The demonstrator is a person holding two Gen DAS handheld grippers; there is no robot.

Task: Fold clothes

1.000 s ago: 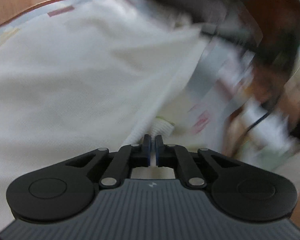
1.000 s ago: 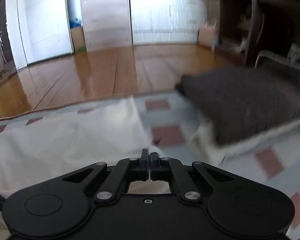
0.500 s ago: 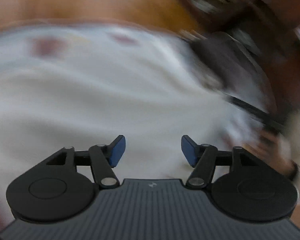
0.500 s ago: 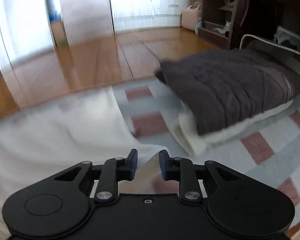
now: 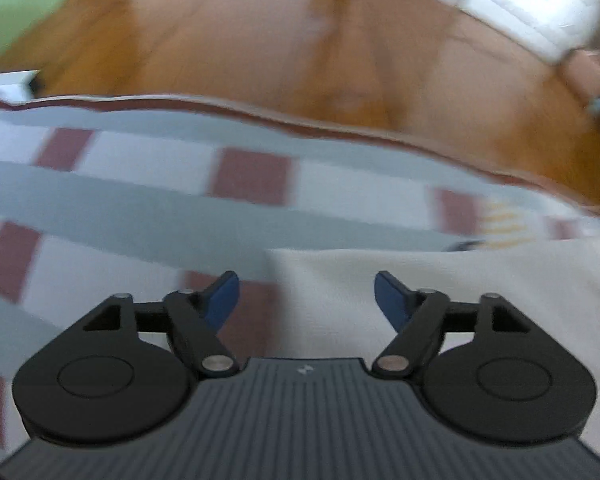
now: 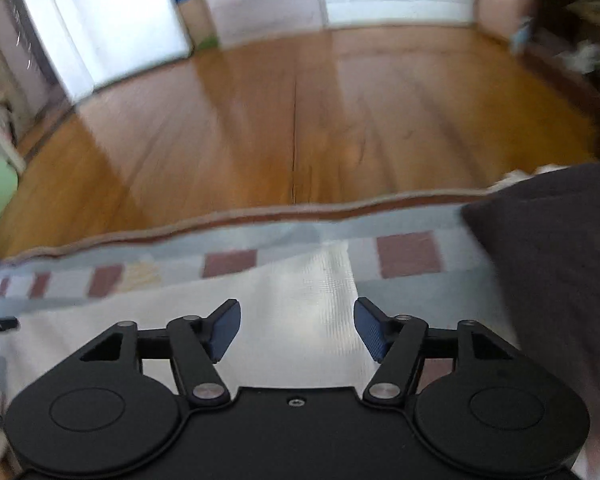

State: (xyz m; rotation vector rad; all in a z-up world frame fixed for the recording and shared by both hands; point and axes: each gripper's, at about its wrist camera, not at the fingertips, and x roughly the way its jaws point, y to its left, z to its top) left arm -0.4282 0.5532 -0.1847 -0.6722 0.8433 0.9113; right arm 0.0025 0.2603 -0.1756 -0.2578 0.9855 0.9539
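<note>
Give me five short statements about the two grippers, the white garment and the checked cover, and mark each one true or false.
1. The left gripper is open. True.
2. The right gripper is clamped on the white garment. False: its jaws stand apart, holding nothing.
3. The white garment lies on a checked cover. True.
4. A dark folded item sits left of the garment in the right wrist view. False: it sits to the right.
5. The floor is carpeted. False: it is wood.
</note>
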